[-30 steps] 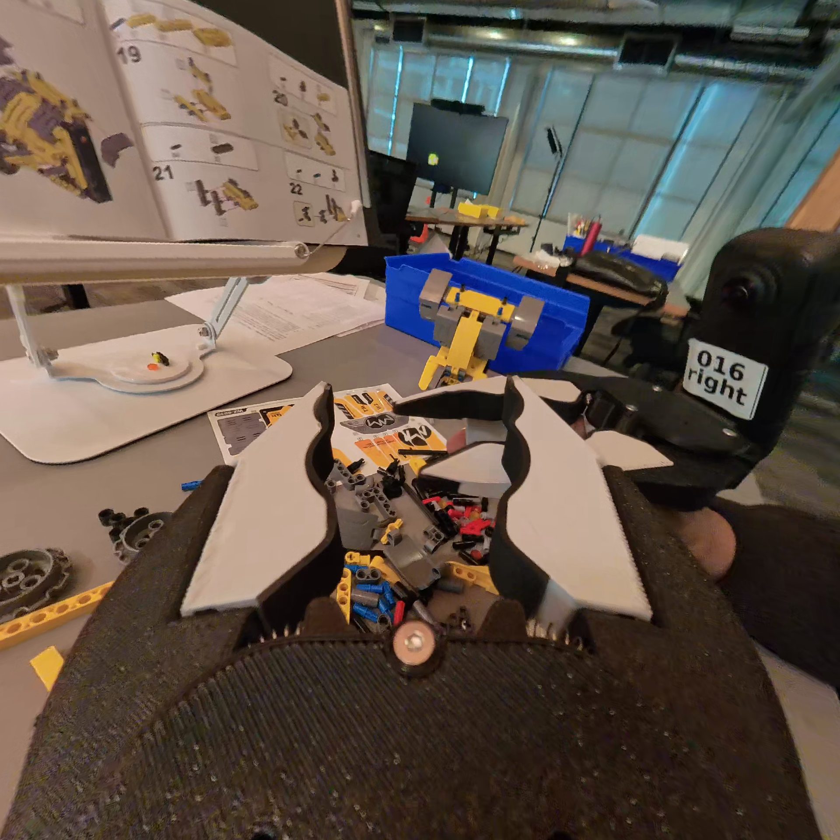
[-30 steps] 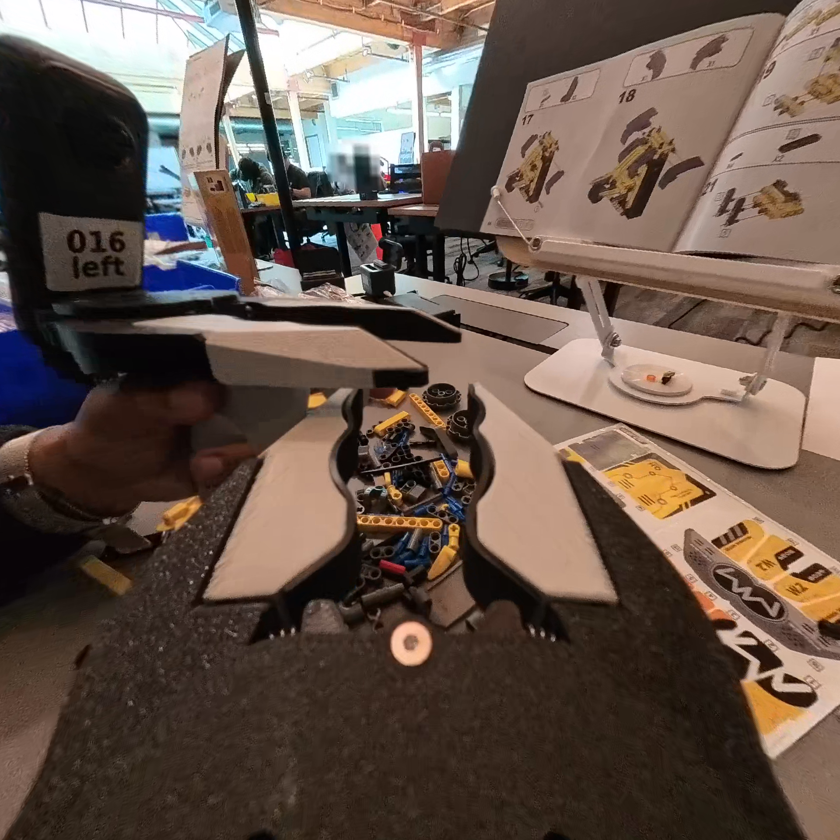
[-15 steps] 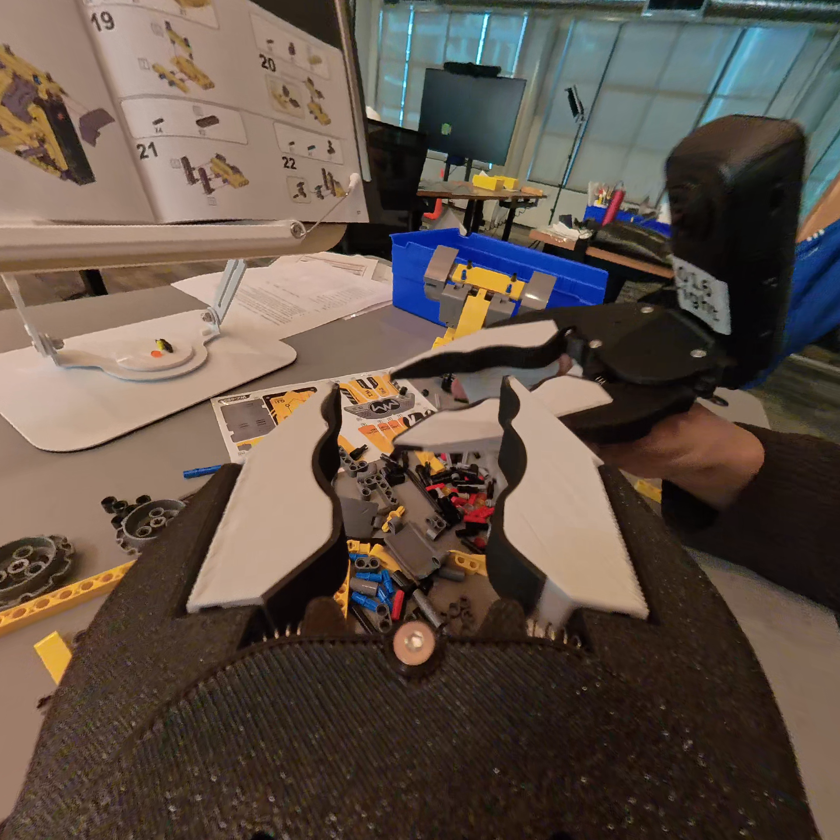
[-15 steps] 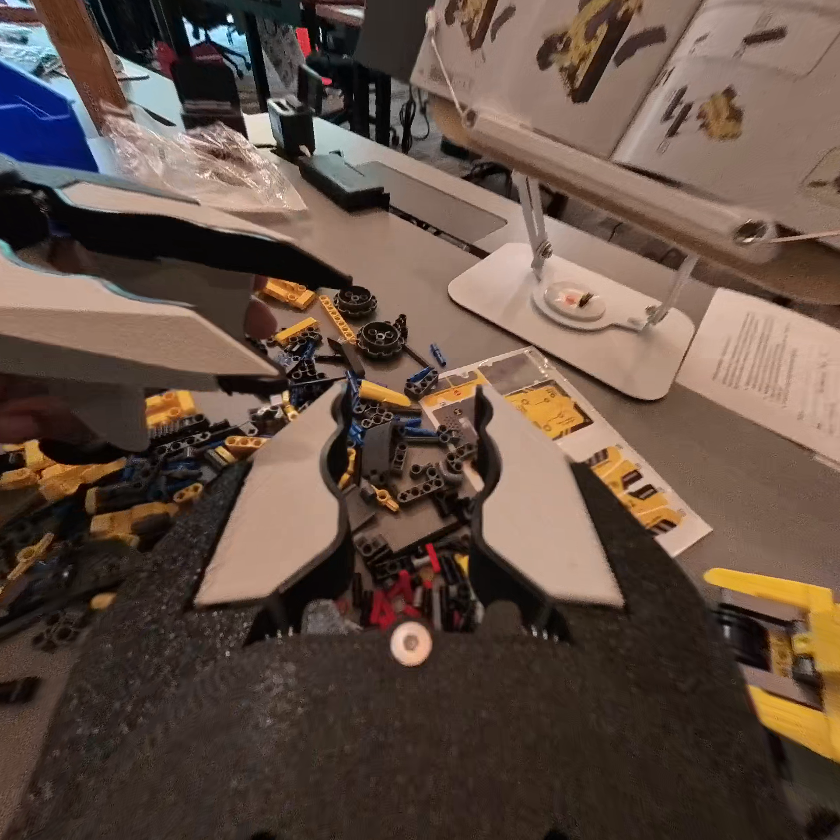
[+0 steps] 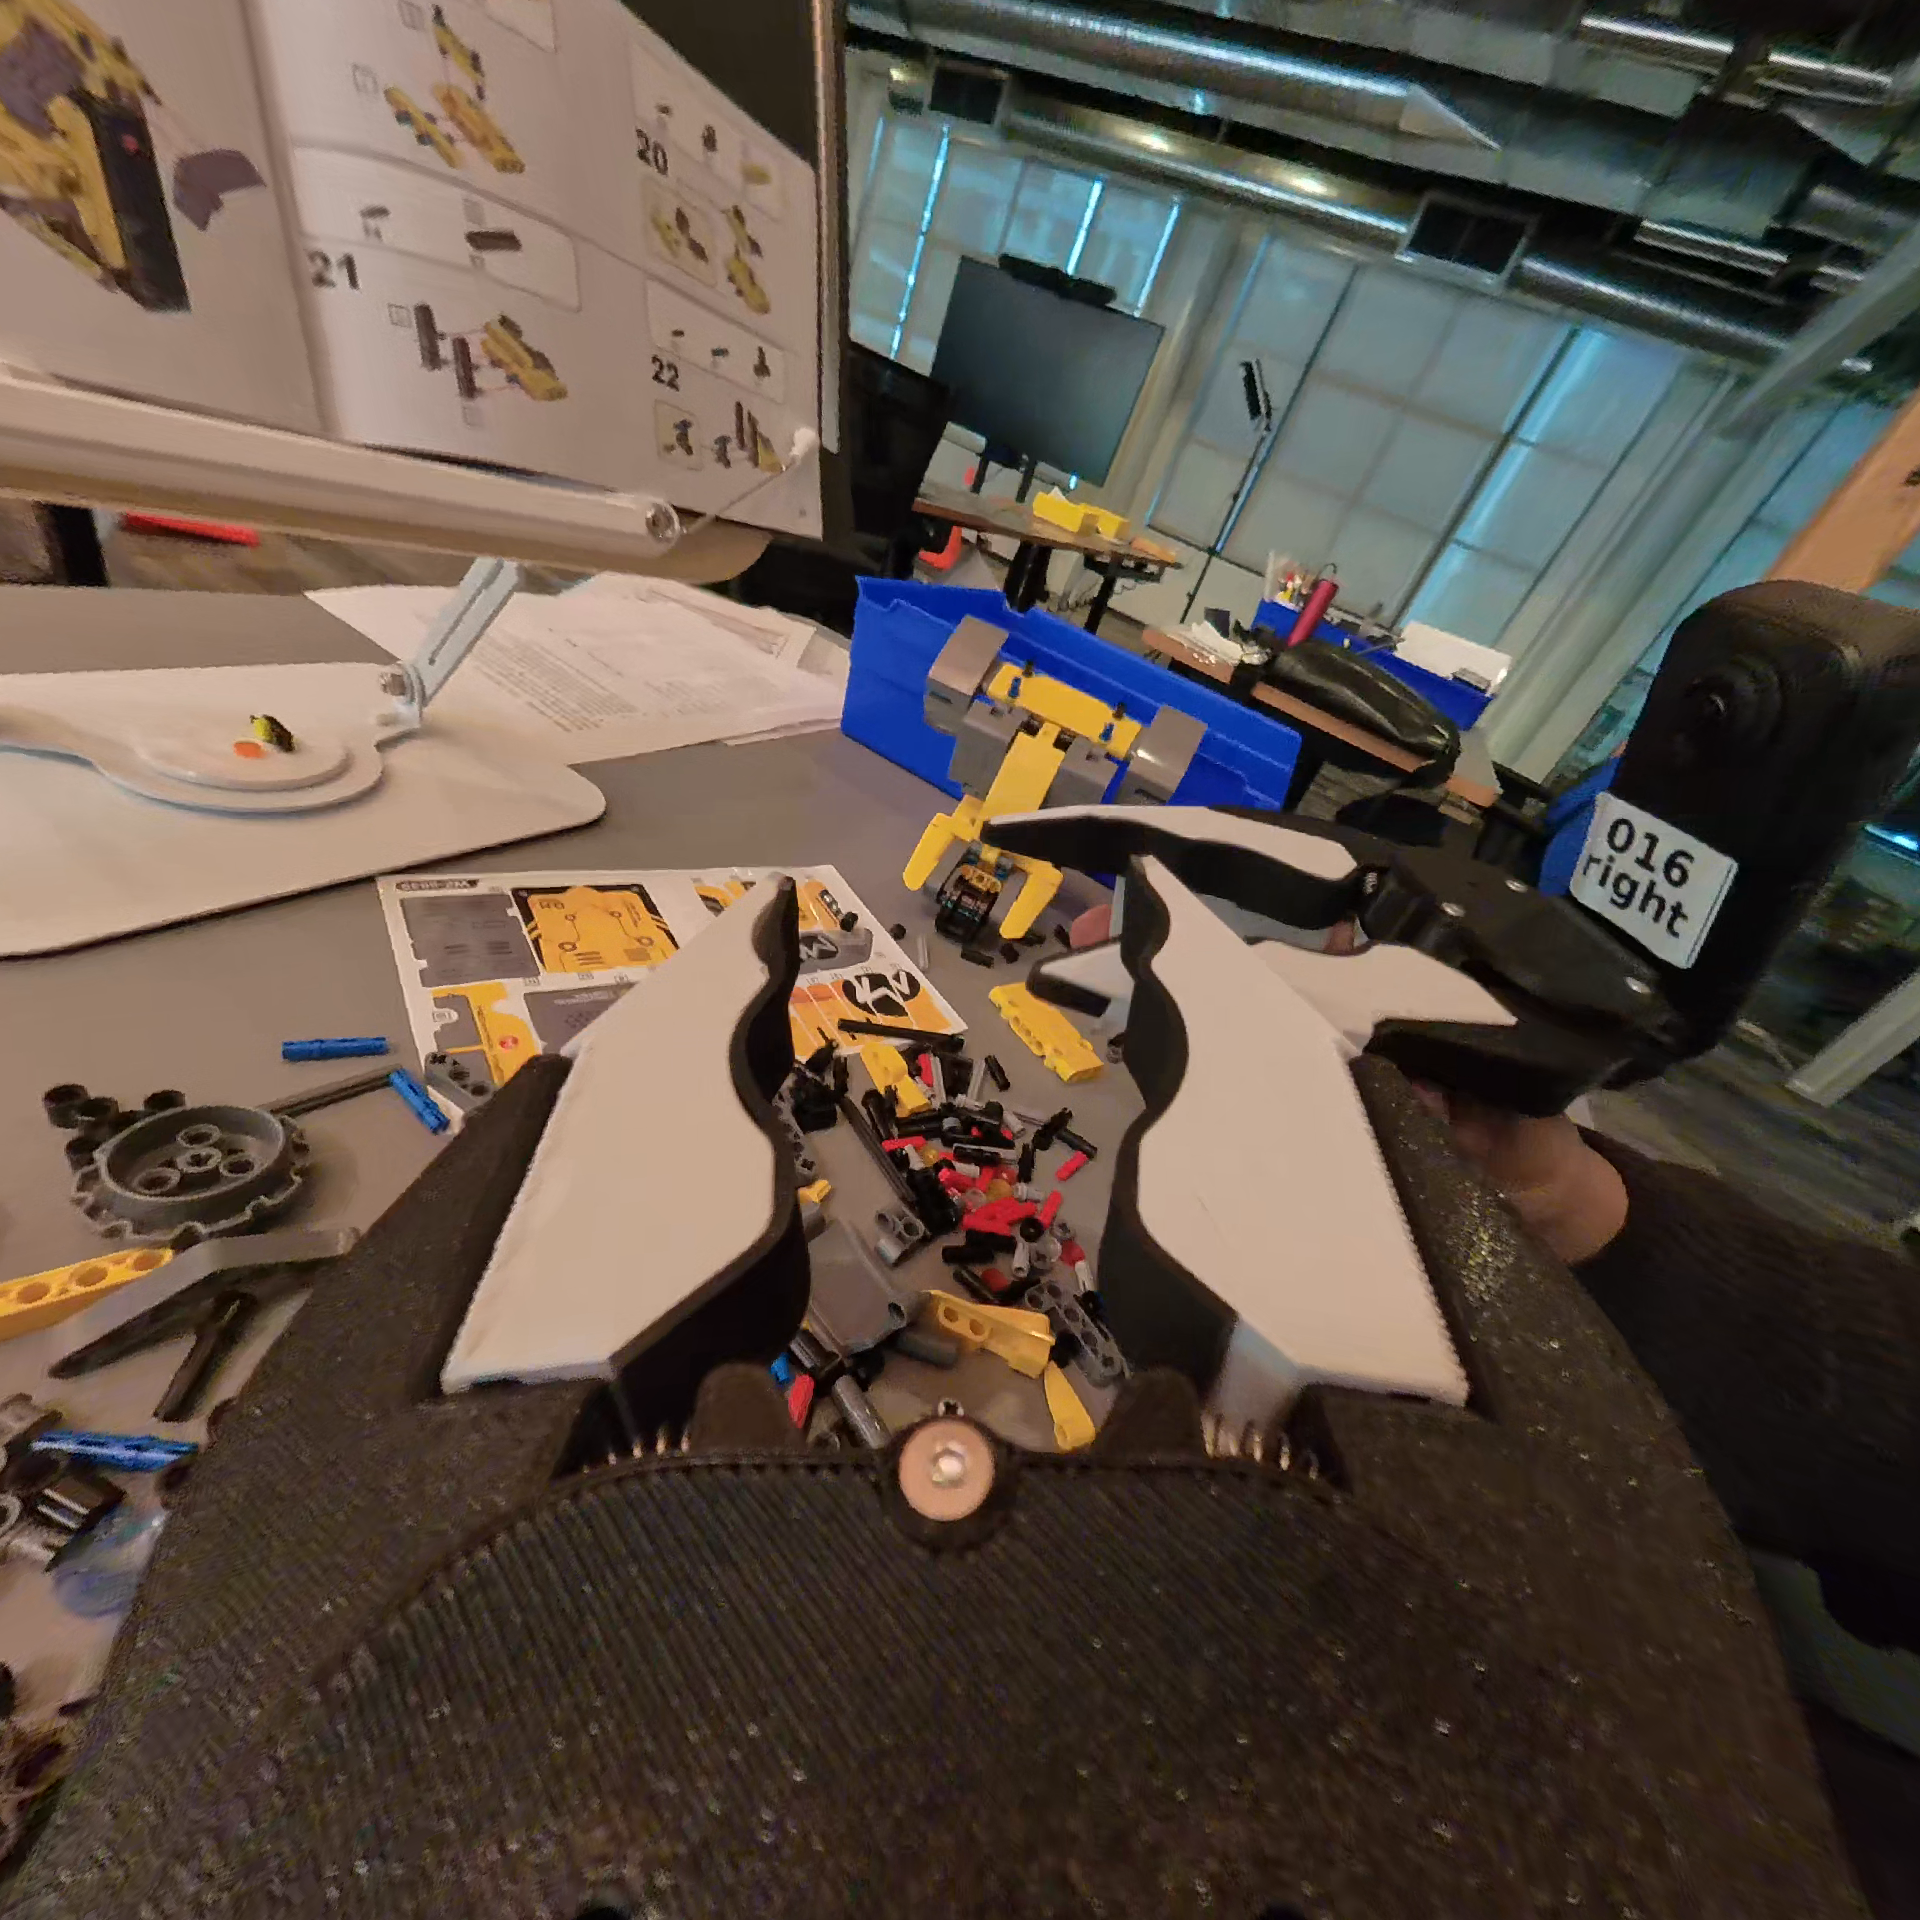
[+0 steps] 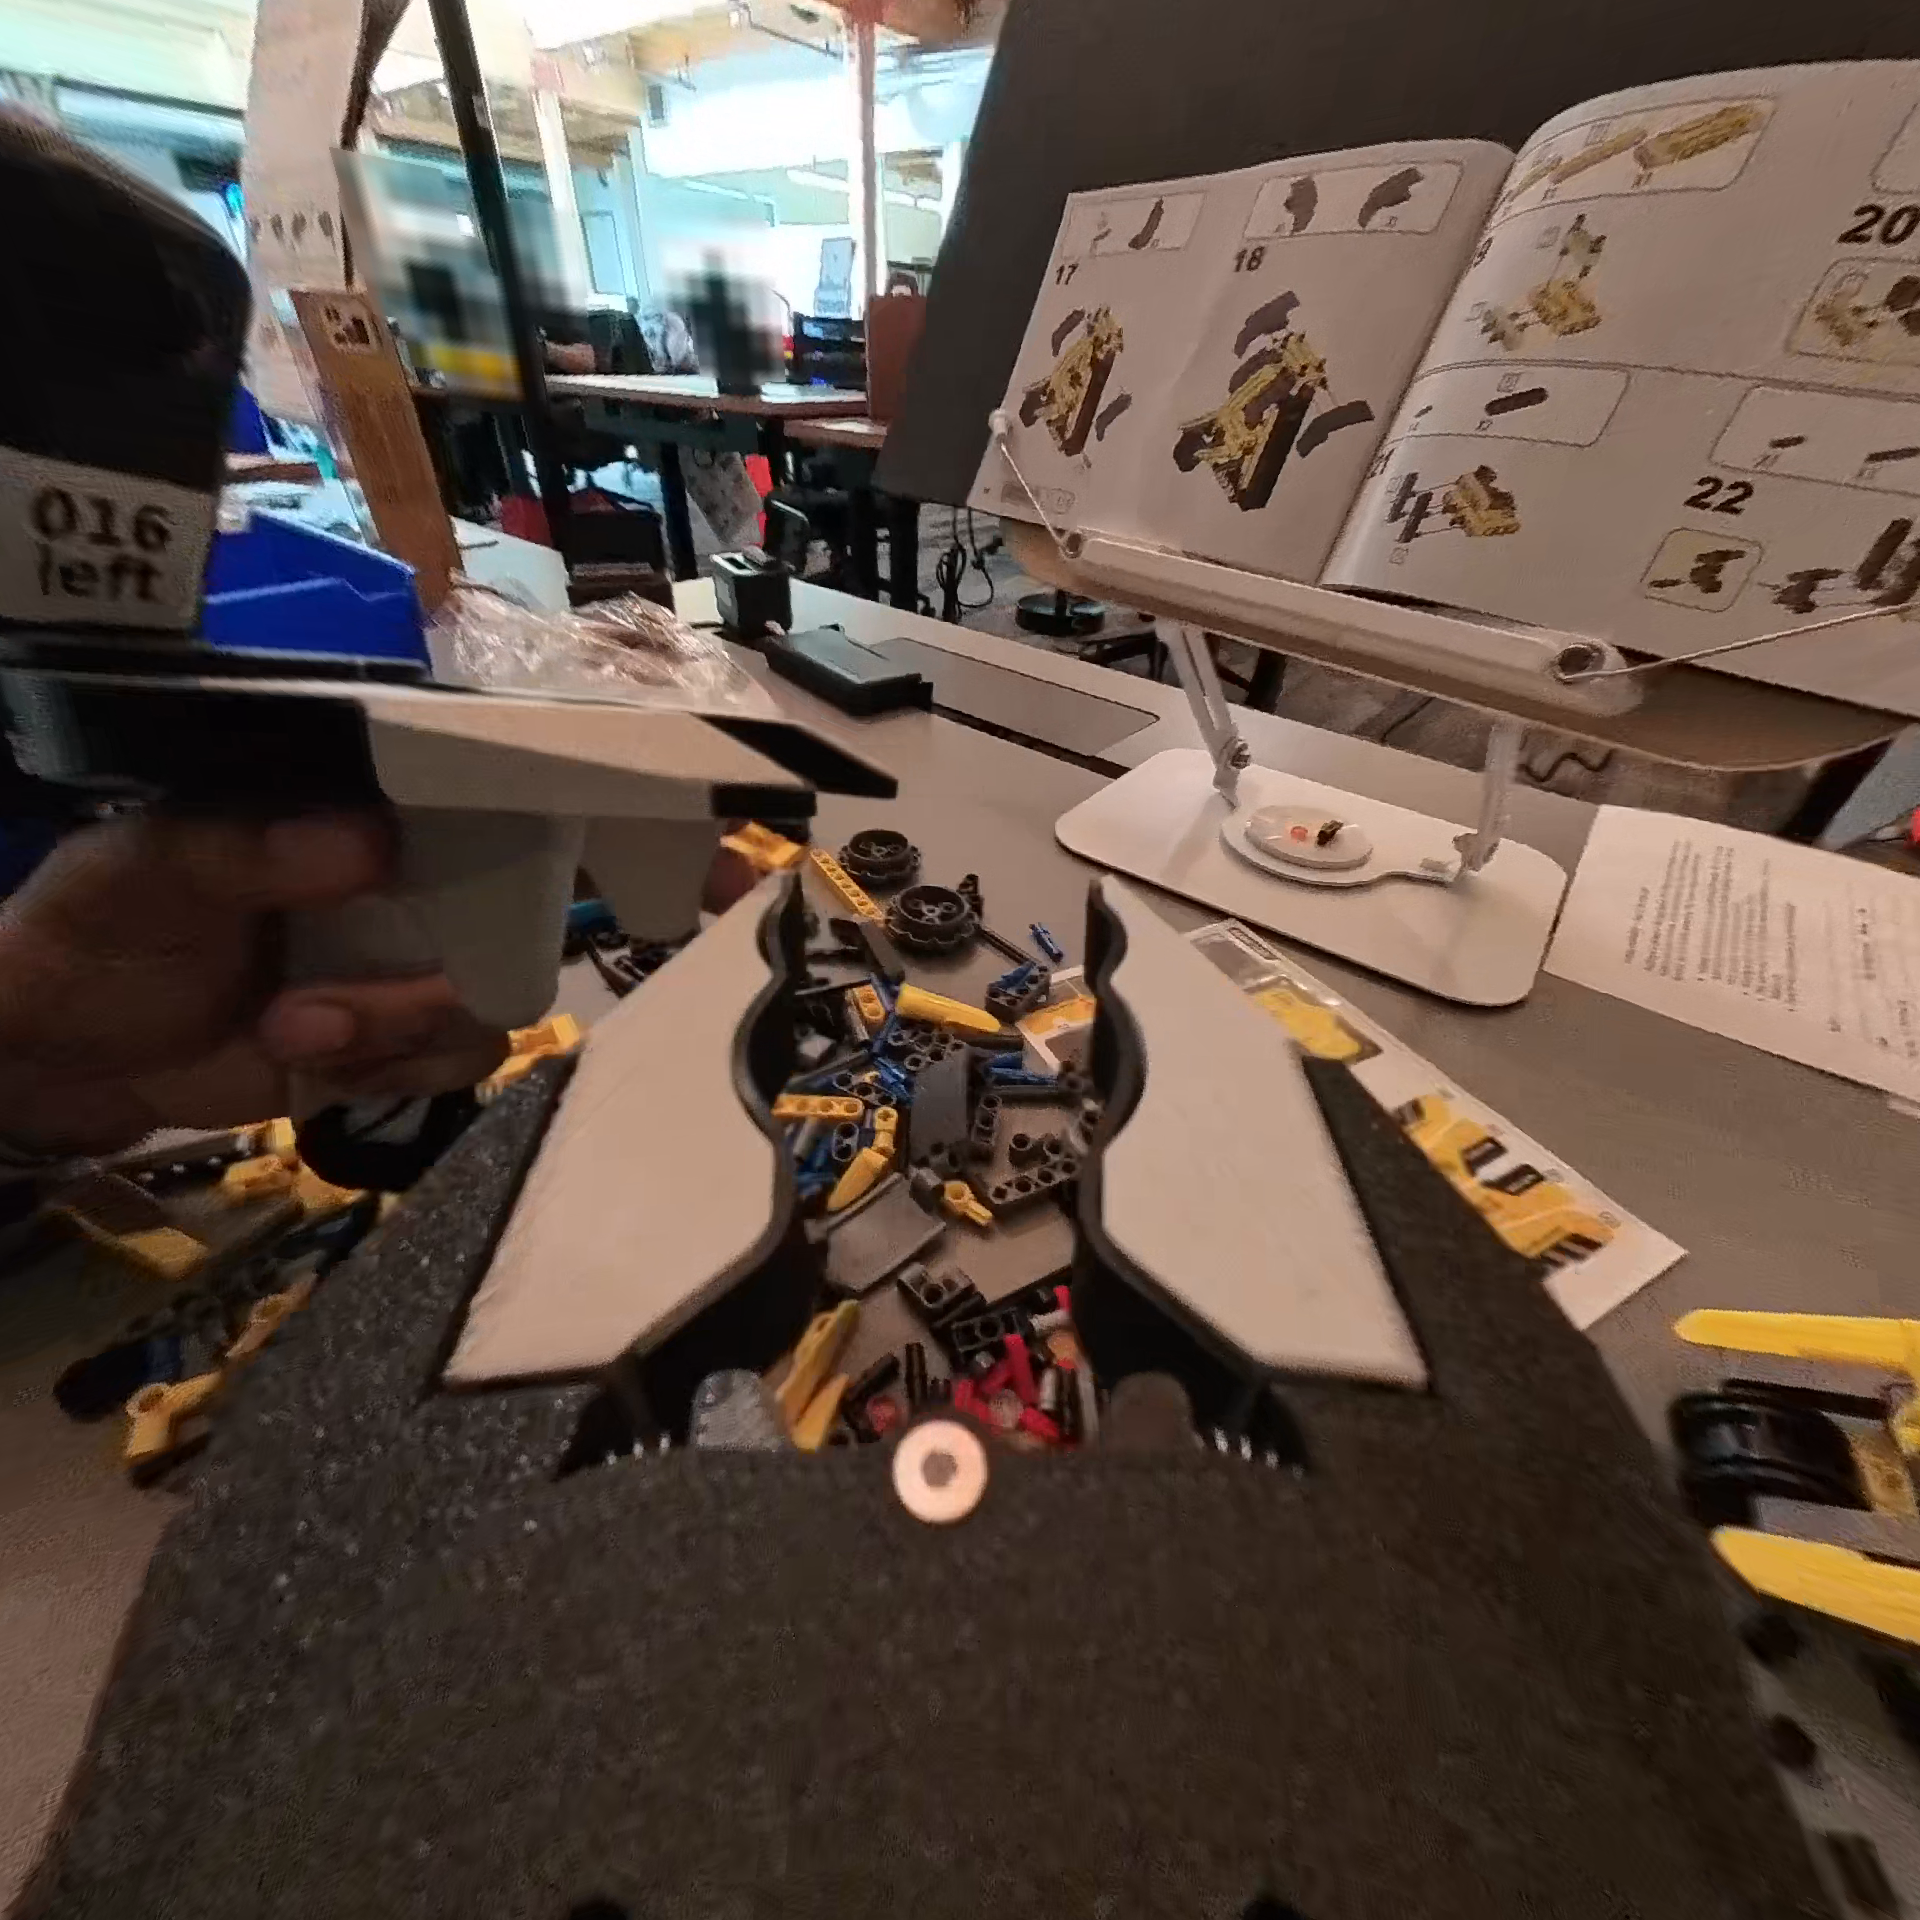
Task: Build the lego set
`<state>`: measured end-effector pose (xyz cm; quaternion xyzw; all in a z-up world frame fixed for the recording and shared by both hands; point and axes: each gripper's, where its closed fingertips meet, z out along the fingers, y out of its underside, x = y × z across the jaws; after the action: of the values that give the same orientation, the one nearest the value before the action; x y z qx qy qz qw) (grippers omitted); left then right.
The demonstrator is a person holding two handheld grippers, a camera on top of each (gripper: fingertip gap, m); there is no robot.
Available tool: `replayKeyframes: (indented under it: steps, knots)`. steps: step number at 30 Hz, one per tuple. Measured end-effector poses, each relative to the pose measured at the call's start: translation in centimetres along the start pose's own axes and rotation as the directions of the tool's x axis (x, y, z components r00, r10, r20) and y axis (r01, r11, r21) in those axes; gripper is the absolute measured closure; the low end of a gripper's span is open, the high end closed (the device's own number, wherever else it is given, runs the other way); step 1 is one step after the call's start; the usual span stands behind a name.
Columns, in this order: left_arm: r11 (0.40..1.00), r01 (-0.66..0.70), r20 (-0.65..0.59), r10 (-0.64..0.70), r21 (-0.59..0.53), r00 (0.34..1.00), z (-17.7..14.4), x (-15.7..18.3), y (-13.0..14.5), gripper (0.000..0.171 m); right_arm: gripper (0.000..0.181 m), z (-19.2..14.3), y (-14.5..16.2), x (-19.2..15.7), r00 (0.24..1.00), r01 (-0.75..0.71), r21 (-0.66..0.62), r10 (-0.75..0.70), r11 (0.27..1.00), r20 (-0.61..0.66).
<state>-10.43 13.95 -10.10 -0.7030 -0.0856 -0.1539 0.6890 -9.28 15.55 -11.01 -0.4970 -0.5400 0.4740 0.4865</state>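
A heap of small loose lego parts (image 5: 966,1174), black, red, yellow and grey, lies on the grey table; it shows in the right wrist view (image 6: 935,1122) too. My left gripper (image 5: 961,894) is open and empty above the heap. My right gripper (image 6: 940,894) is open and empty over the same heap. It shows in the left wrist view (image 5: 1023,904), coming in from the right. The left gripper's fingers (image 6: 623,758) show in the right wrist view. The part-built yellow and grey model (image 5: 1029,769) stands beyond the heap; part of it shows at the lower right of the right wrist view (image 6: 1808,1455).
An open instruction book (image 5: 416,208) rests on a white stand (image 5: 260,810) at the back left. A sticker sheet (image 5: 582,966) lies flat under the fingers. Grey toothed wheels (image 5: 192,1164), blue pins and a yellow beam lie left. A blue bin (image 5: 1049,675) stands behind the model.
The left gripper has moved right along the heap, over the red and black pins. The right gripper swung and came back up beside it. Both stayed open and empty.
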Motion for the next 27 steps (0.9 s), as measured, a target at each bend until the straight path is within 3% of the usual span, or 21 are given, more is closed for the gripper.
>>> replayKeyframes:
  steps: [3,5,11,20,24,27]
  knots:
    - [0.997,-0.026,-0.016,0.025,-0.078,1.000,0.4,0.1,1.4,0.109,0.125,0.3,0.5,-1.5,0.991,-0.110,0.001,0.109,0.994,0.077]
    - [0.990,-0.046,-0.009,0.045,-0.137,0.999,0.6,0.0,2.3,0.103,0.128,0.8,1.6,-2.8,0.988,-0.107,-0.046,0.111,0.993,0.106]
    - [0.994,0.010,-0.050,-0.015,-0.106,0.999,0.2,0.5,1.3,0.103,0.128,0.9,2.2,-4.1,0.994,0.097,-0.067,-0.092,0.993,0.064]
    - [0.996,-0.059,-0.020,0.057,-0.074,0.998,-1.3,0.4,0.4,0.105,0.117,0.5,1.4,-3.9,0.997,-0.004,-0.048,0.007,0.999,0.072]
    - [0.995,-0.074,-0.016,0.073,-0.072,0.997,-1.8,0.6,1.0,0.107,0.117,0.5,1.2,-4.3,0.992,-0.064,-0.035,0.067,0.997,0.111]
    - [0.991,-0.085,-0.003,0.085,-0.103,0.996,-2.0,0.5,1.8,0.108,0.110,0.6,1.1,-3.4,0.996,-0.069,-0.019,0.070,0.997,0.060]
